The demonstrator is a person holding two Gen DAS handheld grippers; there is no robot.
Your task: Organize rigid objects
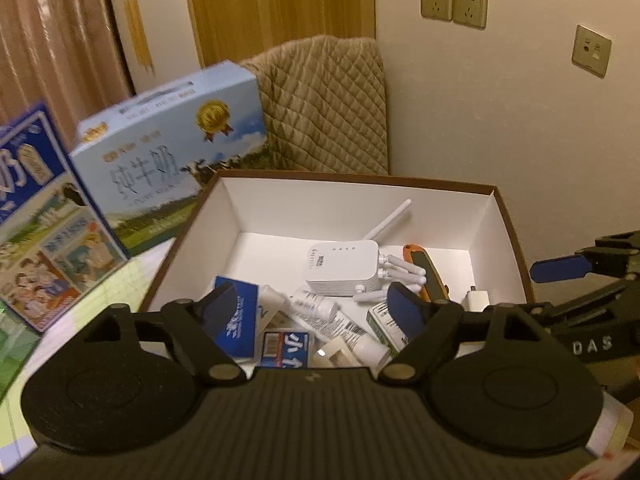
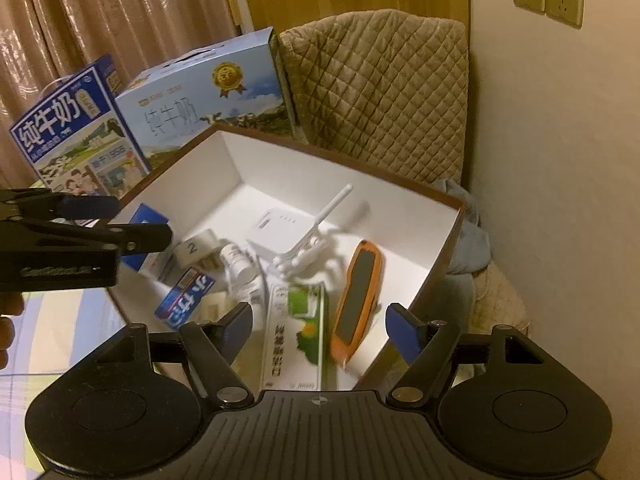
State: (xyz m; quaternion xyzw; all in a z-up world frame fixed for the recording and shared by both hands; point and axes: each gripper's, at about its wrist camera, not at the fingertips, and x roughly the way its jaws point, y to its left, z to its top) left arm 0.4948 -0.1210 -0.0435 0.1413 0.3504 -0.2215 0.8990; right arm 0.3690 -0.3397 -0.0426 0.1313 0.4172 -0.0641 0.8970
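At the far left, two milk cartons stand on the counter: a dark blue one [image 2: 76, 128] and, to its right, a pale blue one [image 2: 212, 96] against the far-left wall of the open box [image 1: 516, 240]. The left tongs [image 1: 316, 312] hang over the box's near-left part with their blue pads wide apart and nothing between them. Below them lie a blue card pack [image 1: 240, 320], a small blue-and-white packet [image 1: 286, 350] and white tubes [image 1: 320, 308]. In the middle of the box rests a white router [image 1: 344, 266] with its antennas pointing to the far side. Right of it, an orange-edged tool [image 2: 356, 300] lies near the right wall, beside a green-and-white carton [image 2: 296, 336]. The right tongs [image 2: 320, 332] hover above these two, jaws spread and holding nothing. A white plug [image 1: 476, 300] sits in the near-right corner. Behind the box, a quilted cover [image 2: 380, 92] drapes a seat against the wall.
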